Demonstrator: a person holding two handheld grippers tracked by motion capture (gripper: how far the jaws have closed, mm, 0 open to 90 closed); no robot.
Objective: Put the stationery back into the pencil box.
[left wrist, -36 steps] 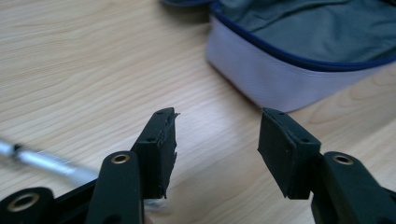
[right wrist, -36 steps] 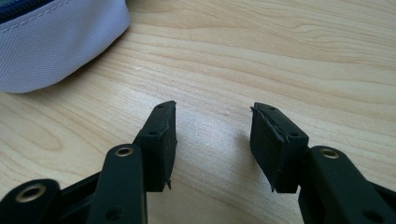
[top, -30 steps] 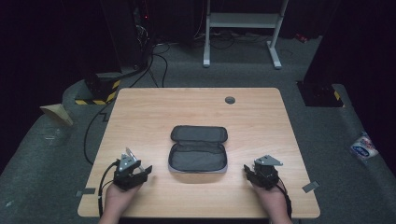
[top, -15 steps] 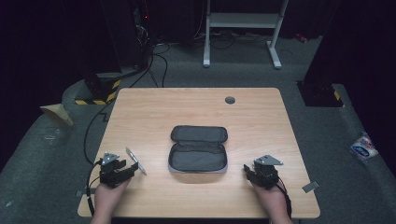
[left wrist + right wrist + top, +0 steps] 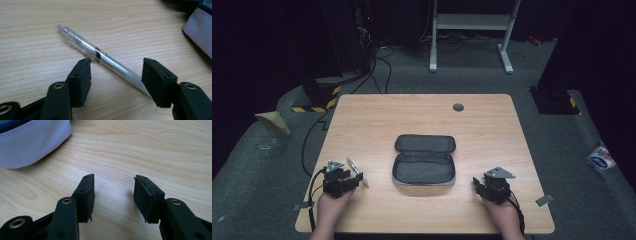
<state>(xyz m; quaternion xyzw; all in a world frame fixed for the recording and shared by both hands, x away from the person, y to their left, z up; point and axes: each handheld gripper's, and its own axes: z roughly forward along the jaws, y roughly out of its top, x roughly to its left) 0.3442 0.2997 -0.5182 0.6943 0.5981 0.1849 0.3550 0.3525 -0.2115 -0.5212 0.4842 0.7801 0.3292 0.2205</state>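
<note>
A clear and white pen [image 5: 100,56] lies flat on the wooden table [image 5: 377,120], also seen as the pen [image 5: 355,171] near the front left. My left gripper [image 5: 117,63] is open, with its jaws on either side of the pen's white end and not closed on it. In the high view a hand holds the left gripper [image 5: 343,181] just left of the pen. My right gripper [image 5: 113,178] is open over bare wood with nothing between its jaws. The high view has the right gripper [image 5: 493,189] at the front right.
An open grey zip pouch [image 5: 424,161] lies at the table's middle, between the two grippers; its pale wall [image 5: 30,140] is close to my right gripper. A small dark round grommet [image 5: 458,107] sits near the far edge. Cables and stands are on the floor beyond.
The left hand and gripper have shifted a little left and turned to point right, and the pen now shows by its jaws. The right gripper has not moved.
</note>
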